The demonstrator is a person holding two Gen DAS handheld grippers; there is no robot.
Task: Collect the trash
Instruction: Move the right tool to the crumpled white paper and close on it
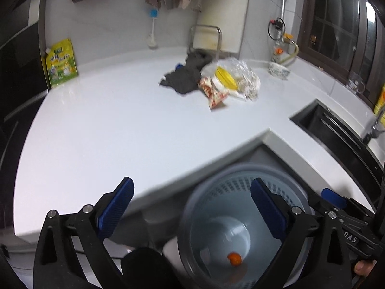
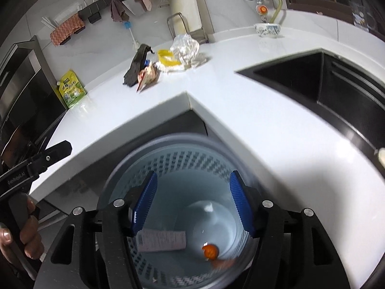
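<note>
**Ana:** While both grippers hang over the blue-grey waste bin, take a look down inside it. A small orange round thing sits on the bottom, and a white printed paper slip leans against the perforated wall just beside it.

**Ben:** And the left gripper, what are its fingers doing?

**Ana:** Spread as wide as they go, blue pads facing each other with nothing between them. One pad hangs over the edge of the white counter, the other over the bin's mouth.

**Ben:** The right gripper?

**Ana:** Released as well, though parted less widely. Its blue pads frame the bin's opening and grip nothing; the slip and the orange piece lie far below them, loose in the bin. A hand at the left edge of the right wrist view holds the other gripper's handle.

**Ben:** What trash is still up on the counter?

**Ana:** A little heap near the back wall: a crumpled clear plastic bag with a yellow piece against it, a red and white wrapper in front, and a dark grey cloth touching the wrapper's left side. All of it sits well apart from the bin.

**Ben:** Anything else around?

**Ana:** A green and yellow pouch stands upright at the counter's far left, a patterned bowl rests near the wall pipes, and the black sink is sunk into the counter on the right.
</note>
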